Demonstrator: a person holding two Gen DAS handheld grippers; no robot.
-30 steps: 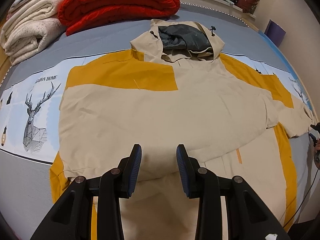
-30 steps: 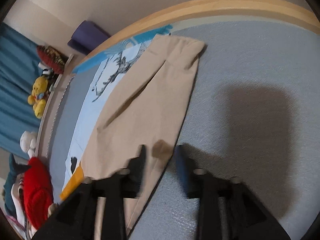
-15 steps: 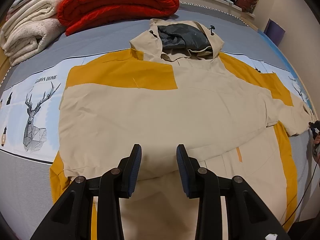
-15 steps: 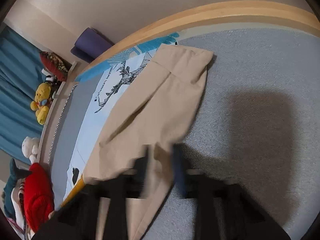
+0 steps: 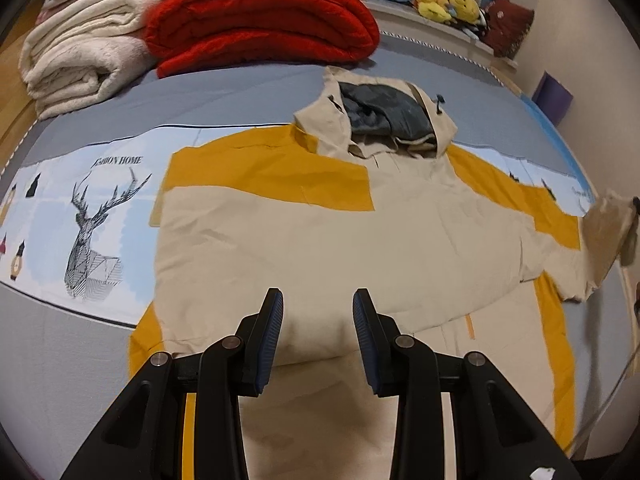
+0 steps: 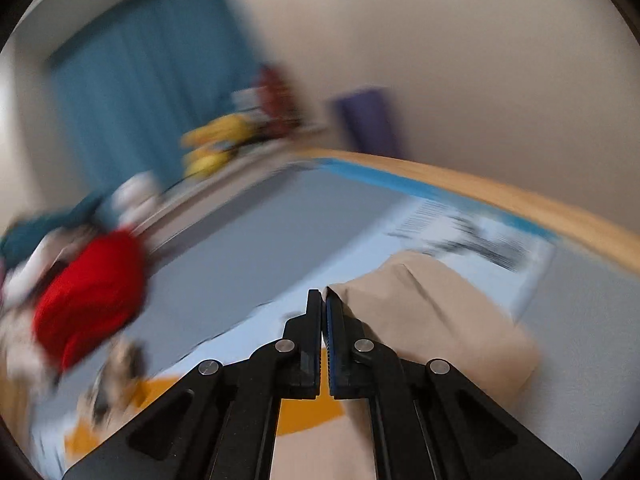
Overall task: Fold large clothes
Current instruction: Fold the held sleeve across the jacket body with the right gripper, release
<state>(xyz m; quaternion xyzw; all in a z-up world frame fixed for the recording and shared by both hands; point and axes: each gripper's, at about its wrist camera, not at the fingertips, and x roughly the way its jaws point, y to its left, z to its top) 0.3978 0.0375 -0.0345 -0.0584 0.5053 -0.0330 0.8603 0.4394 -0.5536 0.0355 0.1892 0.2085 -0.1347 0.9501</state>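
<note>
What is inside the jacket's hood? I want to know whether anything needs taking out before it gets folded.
The hood lies open, showing only crumpled dark grey lining. No loose item shows on it. The lining's folds hide whatever might sit deeper or beneath.

A bedroom in a home, shown by the bed and soft furnishings.

A wide bed (image 5: 240, 104) is seen, covered in grey bedding with a pale blue printed band on which a line-drawn stag (image 5: 96, 236) and the words "HOME" are printed. Folded cream blankets (image 5: 84, 60) and a folded red quilt (image 5: 260, 28) are stacked at its far side. Yellow plush toys (image 5: 448, 0) and a dark red cushion (image 5: 510, 26) are lined up on a ledge behind, beside a teal curtain (image 6: 148, 92). A wooden bed edge (image 6: 520, 196) and plain cream walls (image 6: 440, 40) are visible, though the right wrist view is blurred.
</note>
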